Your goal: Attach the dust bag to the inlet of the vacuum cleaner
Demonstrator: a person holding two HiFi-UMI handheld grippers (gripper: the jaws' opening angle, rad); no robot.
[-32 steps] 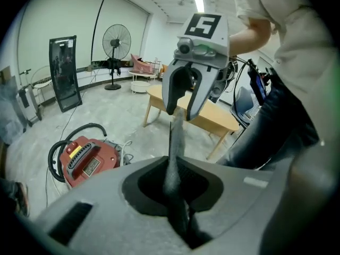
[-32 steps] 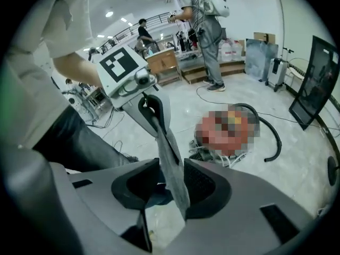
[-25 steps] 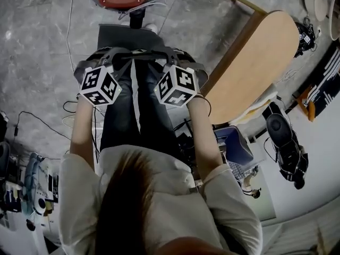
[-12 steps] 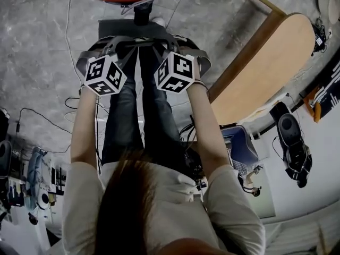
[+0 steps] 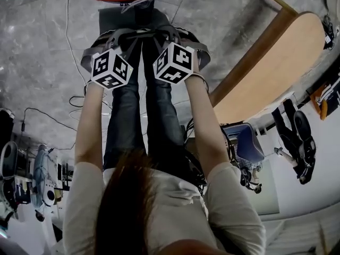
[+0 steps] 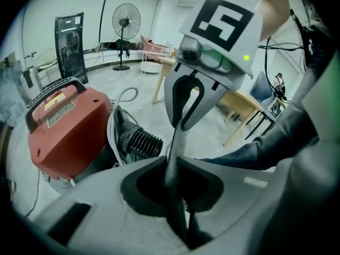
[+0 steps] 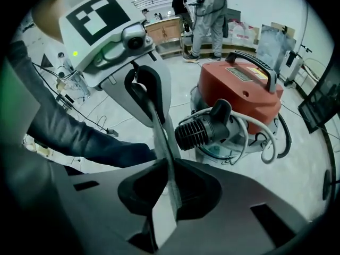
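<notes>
Gripping the dust bag at two opposite edges, short of the vacuum cleaner

Nearest the head camera, the person's forearms reach down past the jeans-clad legs (image 5: pixel 130 116), each hand carrying a gripper topped by a marker cube (image 5: pixel 111 68). The left gripper (image 6: pixel 172 163) has its jaws drawn almost together, pinching one edge of the dust bag (image 7: pixel 162 142), a thin grey sheet seen edge-on. The right gripper (image 7: pixel 171 163) faces it from the other side. Its jaws have just been closing and press on the opposite edge of the same sheet, which lies between them. The bag thus spans the gap from one gripper to the other, held in front of the person's legs above the grey mottled floor (image 5: pixel 42 52). Beyond it, on that floor, stands the red vacuum cleaner (image 7: pixel 241 92) with a carrying handle on top. Its black ribbed inlet (image 7: pixel 199 132) points toward the grippers; the bag is near the inlet but apart from it. A pale hose (image 7: pixel 268 142) loops around the machine's base. Farther off, a wooden table (image 5: pixel 265 73) stands to the person's right, a pedestal fan (image 6: pixel 126 23) by the far wall, and another person (image 7: pixel 210 9) at a counter
</notes>
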